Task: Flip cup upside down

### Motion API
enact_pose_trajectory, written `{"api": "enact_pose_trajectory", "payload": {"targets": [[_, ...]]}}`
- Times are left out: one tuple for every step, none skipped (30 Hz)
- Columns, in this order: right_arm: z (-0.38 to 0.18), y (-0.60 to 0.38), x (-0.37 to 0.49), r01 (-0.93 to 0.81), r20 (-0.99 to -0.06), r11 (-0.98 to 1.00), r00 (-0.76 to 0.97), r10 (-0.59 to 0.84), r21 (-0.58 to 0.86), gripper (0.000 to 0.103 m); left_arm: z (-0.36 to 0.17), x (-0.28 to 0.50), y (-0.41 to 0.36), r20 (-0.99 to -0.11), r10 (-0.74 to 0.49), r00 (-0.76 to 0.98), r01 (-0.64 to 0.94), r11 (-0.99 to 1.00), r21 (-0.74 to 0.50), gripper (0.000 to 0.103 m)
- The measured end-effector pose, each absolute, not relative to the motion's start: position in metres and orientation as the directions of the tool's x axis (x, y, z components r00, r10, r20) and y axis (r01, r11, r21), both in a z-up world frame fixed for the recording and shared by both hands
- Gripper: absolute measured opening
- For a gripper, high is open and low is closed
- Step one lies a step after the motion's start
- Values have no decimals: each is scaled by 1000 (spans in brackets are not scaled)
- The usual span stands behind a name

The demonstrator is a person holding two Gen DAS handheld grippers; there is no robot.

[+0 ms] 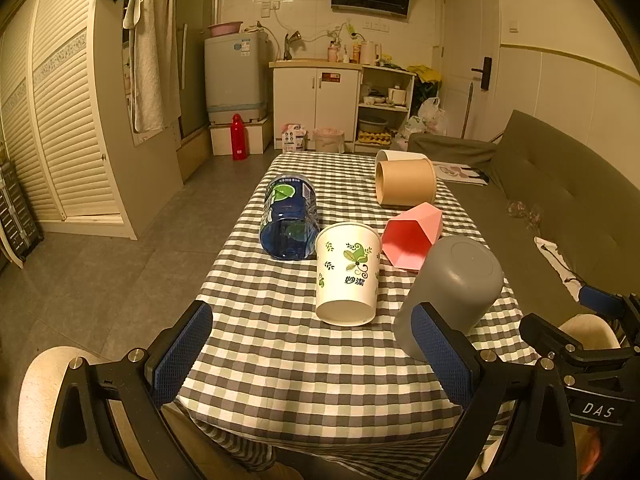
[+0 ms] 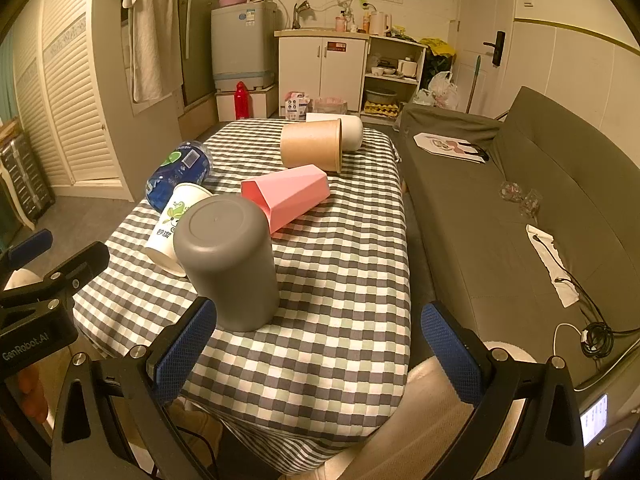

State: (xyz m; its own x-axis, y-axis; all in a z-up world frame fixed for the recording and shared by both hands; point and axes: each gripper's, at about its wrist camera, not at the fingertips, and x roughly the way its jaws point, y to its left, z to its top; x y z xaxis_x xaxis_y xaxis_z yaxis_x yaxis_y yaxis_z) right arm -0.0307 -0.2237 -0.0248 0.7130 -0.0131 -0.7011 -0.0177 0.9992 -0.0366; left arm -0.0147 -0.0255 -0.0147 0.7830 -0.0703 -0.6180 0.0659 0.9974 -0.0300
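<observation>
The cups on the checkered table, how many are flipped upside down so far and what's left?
Done: the gray cup and the white paper cup stand base-up. In hand: nothing; the left gripper and the right gripper are open. Left: the pink cup, blue cup, brown cup and white cup lie sideways.

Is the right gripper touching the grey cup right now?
Apart. In the right wrist view the right gripper is open, and checked tablecloth shows between its left pad and the upside-down grey cup; nothing sits between the pads.

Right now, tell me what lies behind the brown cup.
A white cup lies on its side just behind the brown cup. Its mouth and any contact between them are hidden.
</observation>
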Motion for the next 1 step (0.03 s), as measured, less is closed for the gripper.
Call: {"api": "enact_pose_trajectory", "payload": {"targets": [[-25, -224, -31, -18, -701, 999, 713, -13, -36, 103, -15, -15, -25, -618, -68, 784, 66, 997, -27, 102]]}}
